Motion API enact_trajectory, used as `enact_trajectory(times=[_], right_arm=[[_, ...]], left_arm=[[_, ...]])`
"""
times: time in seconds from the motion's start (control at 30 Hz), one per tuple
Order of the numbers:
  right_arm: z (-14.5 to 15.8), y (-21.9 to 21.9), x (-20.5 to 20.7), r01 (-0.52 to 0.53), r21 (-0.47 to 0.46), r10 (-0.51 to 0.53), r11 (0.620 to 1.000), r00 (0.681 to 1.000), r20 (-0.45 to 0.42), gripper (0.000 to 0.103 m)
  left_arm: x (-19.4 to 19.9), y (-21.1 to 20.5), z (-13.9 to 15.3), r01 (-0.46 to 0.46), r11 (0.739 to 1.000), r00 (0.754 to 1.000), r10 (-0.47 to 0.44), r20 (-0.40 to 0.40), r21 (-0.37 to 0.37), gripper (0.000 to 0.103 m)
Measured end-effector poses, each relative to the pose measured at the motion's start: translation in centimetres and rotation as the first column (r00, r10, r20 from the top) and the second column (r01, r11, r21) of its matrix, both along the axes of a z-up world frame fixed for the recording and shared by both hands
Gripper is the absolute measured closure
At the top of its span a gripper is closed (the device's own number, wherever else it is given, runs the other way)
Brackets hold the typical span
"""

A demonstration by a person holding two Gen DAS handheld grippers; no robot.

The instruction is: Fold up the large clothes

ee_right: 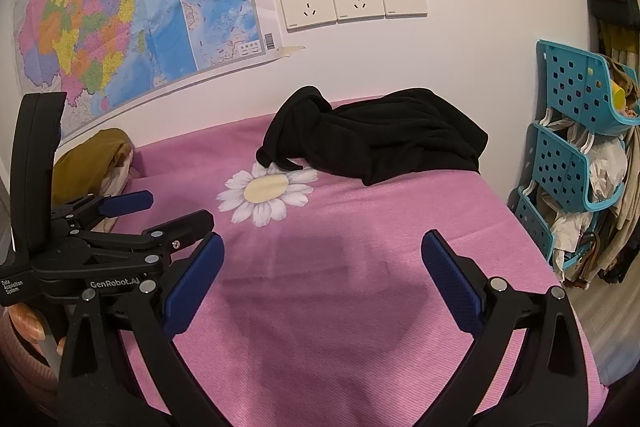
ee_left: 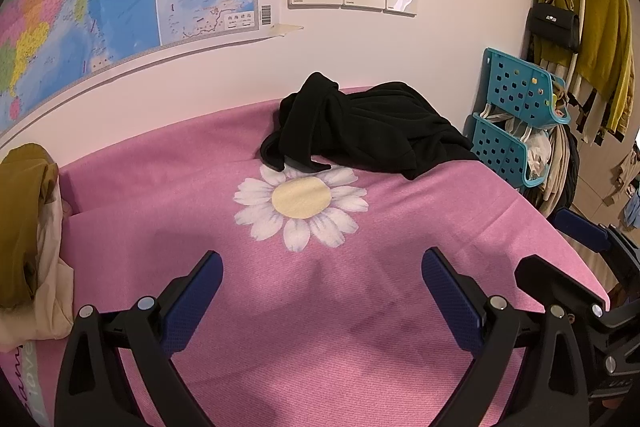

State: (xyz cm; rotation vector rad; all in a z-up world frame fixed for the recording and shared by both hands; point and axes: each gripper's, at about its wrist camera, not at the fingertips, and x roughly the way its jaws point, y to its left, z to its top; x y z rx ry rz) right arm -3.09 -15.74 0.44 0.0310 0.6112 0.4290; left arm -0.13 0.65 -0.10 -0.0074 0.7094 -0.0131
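Black garment [ee_left: 372, 131], crumpled in a heap, lies at the far edge of the pink cloth [ee_left: 360, 307] covering the bed, well ahead of both sets of jaws and a little to their right, its near sleeve just touching the daisy print [ee_left: 302, 207]. The left gripper [ee_left: 320, 301] hovers low over bare pink cloth with its jaws spread wide and nothing between them; the right gripper [ee_right: 322, 285] sits just beside it, likewise spread and empty. To the left of the left jaws there is a mustard and cream pile [ee_left: 28, 227], apart from the black one. By my reckoning no fold has begun: this is the reach-in stage, before any grasp. The next move calls for both grippers to travel forward past the daisy, find two edges or corners of the heap, pinch them, and drag the garment back toward the open middle to spread it flat. Which part is hem or shoulder I cannot tell from here.
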Motion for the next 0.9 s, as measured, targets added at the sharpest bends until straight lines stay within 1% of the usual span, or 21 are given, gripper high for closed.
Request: enact_trajectory(times=[0.9], right_arm=[[-0.09, 0.27, 0.14, -0.008, 0.001, 0.008, 1.0, 1.0, -0.003, 0.006]], left_arm=[[-0.28, 0.1, 0.01, 0.001, 1.0, 1.0, -0.001, -0.004, -0.005, 0.007]])
